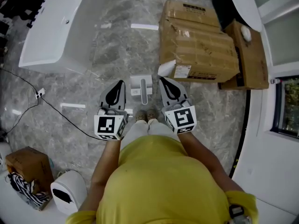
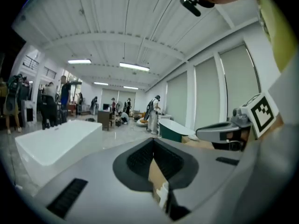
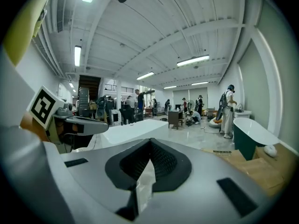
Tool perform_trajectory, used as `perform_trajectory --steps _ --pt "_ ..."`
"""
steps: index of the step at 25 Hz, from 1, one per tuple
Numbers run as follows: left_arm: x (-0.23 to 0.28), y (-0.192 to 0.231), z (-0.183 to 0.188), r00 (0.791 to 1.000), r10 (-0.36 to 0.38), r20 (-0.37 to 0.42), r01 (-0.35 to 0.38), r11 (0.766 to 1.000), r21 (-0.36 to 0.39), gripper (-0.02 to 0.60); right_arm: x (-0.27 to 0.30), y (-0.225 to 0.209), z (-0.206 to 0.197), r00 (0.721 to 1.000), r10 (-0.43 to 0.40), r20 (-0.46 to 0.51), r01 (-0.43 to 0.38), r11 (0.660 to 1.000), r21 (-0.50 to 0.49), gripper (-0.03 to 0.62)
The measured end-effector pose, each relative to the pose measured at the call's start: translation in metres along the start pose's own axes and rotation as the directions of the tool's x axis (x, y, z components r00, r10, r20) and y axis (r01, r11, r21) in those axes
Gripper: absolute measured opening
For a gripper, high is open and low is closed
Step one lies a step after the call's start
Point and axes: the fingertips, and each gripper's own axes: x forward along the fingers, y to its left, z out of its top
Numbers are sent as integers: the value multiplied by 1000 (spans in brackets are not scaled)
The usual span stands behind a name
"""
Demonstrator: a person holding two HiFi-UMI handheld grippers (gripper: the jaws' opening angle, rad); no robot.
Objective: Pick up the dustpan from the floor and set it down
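Yellow shirt [image 1: 154,181] fills the bottom of the head view, and just ahead of it the person holds both tools level and side by side. The left gripper [image 1: 121,84] has its jaws together on nothing, and its own view confirms this, with the tips [image 2: 153,146] meeting and only a slit behind them. The right gripper [image 1: 163,82] is likewise closed and empty, its tips [image 3: 150,143] touching. Each carries a cube of black-and-white square markers, which hold no readable words. Just past the person's shoes [image 1: 145,115], the white dustpan [image 1: 141,87] lies flat on the grey marble floor [image 1: 117,45]. It sits between the two gripper tips and neither touches it. Only the head view shows it; both gripper views look over it into the hall. Beyond the dustpan to the right stand taped cardboard boxes [image 1: 196,41] with a white label [image 1: 182,71] whose print is too small to read. A white bathtub [image 1: 60,27] stands to the left, and a black cable [image 1: 28,85] trails across the floor. Only the gripper views show the ribbed white ceiling with strip lights [image 3: 193,59] and a dark green tub [image 3: 252,134], with people standing far off [image 2: 153,111]. Each of these views also catches the other gripper's marker cube [image 2: 259,113] at its edge.
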Motion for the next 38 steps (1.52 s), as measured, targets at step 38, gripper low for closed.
perform_trajectory --steps 38 --pt "-26 -18 117 981 79 175 -95 992 81 3 -36 -19 105 976 -103 191 116 992 -58 9"
